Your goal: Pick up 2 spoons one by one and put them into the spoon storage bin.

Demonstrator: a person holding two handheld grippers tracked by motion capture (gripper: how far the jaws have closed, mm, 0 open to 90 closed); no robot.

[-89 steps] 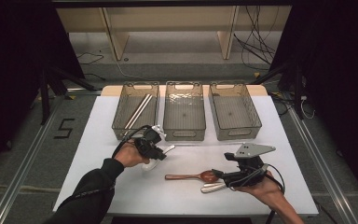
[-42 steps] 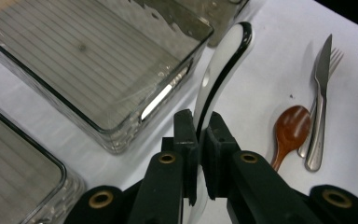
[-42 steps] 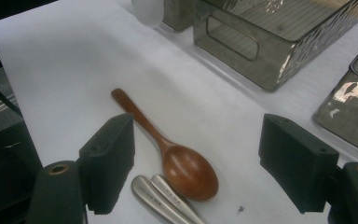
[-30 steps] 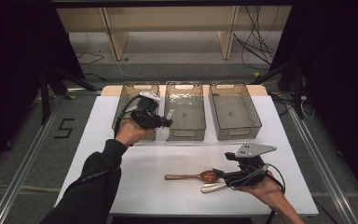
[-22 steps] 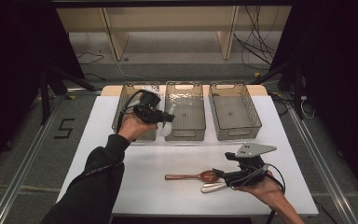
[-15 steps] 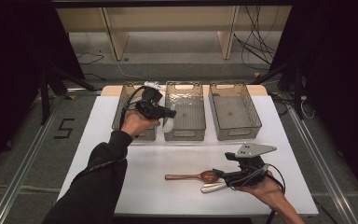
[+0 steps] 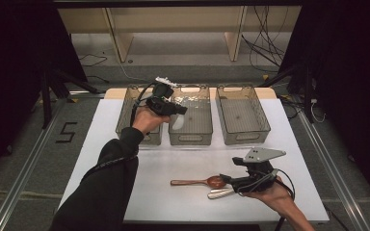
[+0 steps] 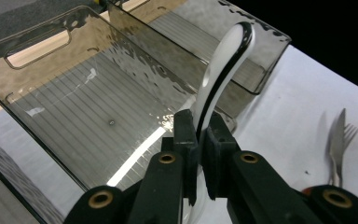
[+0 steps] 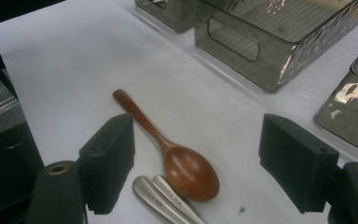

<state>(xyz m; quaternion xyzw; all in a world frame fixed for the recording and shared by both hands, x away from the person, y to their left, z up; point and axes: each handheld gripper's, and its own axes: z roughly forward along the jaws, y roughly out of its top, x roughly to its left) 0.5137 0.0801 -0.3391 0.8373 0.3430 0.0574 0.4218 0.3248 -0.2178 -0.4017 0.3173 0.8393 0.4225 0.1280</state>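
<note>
- Spoon (image 8: 223, 60), white, glossy ceramic: clamped by its handle in left gripper (image 8: 198, 140), above middle bin (image 7: 191, 115).
- Likely stiff, slick, chip-prone; handle grip suits.
- Right gripper (image 9: 196, 158) spread wide, wooden spoon (image 9: 168, 149) at 12 o'clock.

A: What colours do the bins (image 7: 243, 114) and the table (image 7: 125, 178) show?

B: The bins are smoky grey-brown and see-through, with ribbed floors; the table is white.

A: And the utensils?

B: The held spoon (image 8: 221, 70) is white with a black edge, possibly a reflection. The wooden spoon (image 9: 168, 149) is reddish brown; the handles (image 9: 161, 198) beside it are silver. The jaws are black.
</note>
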